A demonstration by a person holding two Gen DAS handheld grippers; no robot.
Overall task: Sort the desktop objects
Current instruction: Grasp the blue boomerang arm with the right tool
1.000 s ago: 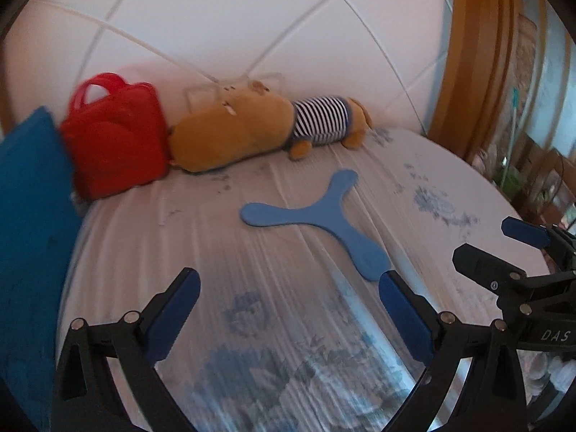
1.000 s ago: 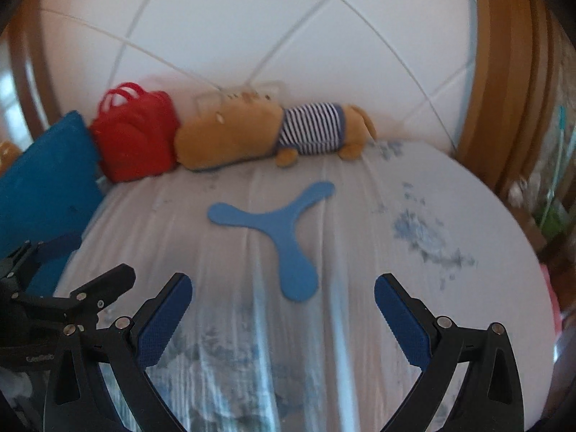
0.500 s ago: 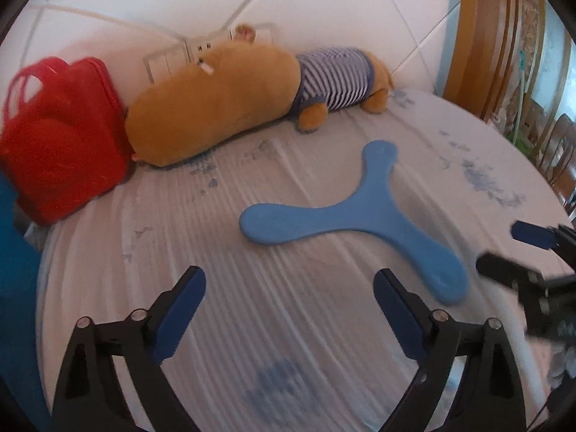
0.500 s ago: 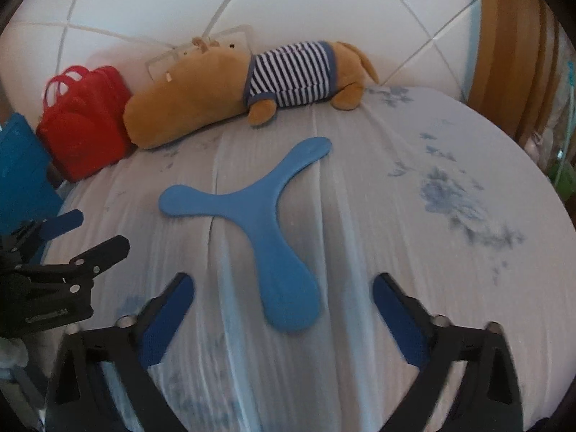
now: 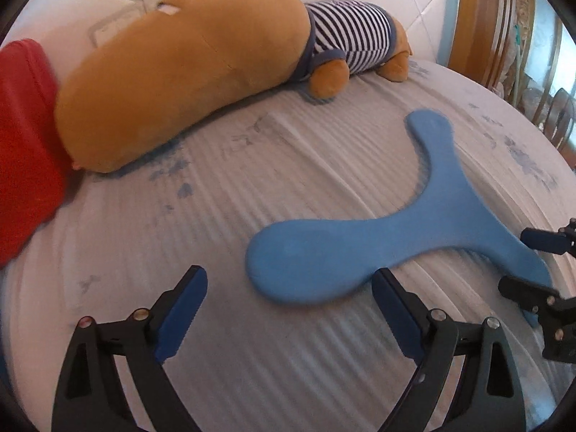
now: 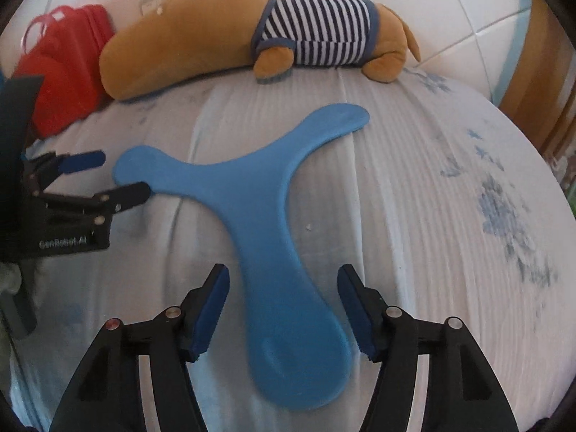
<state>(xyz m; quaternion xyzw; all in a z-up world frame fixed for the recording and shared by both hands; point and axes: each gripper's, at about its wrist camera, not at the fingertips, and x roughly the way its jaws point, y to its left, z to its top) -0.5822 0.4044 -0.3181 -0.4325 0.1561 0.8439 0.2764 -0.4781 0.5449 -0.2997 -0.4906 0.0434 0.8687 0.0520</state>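
Fingers of the right gripper (image 6: pixel 282 313) straddle one blade of the flat blue three-armed foam boomerang (image 6: pixel 252 194), parted, gripping nothing; left gripper (image 5: pixel 289 311) gapes beside another blade. Boomerang lies on the quilted sheet (image 6: pixel 432 198), before the striped-shirted brown plush (image 6: pixel 252 32). Closing could pinch fabric.

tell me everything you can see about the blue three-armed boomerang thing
The blue boomerang is a flat, matte, foam-looking piece with three curved arms ending in rounded tips. It lies flat on the ribbed white floral cloth, apart from the plush dog. Its nearest arm sits between the open right gripper fingers, not yet pinched. The open left gripper hovers by another tip.
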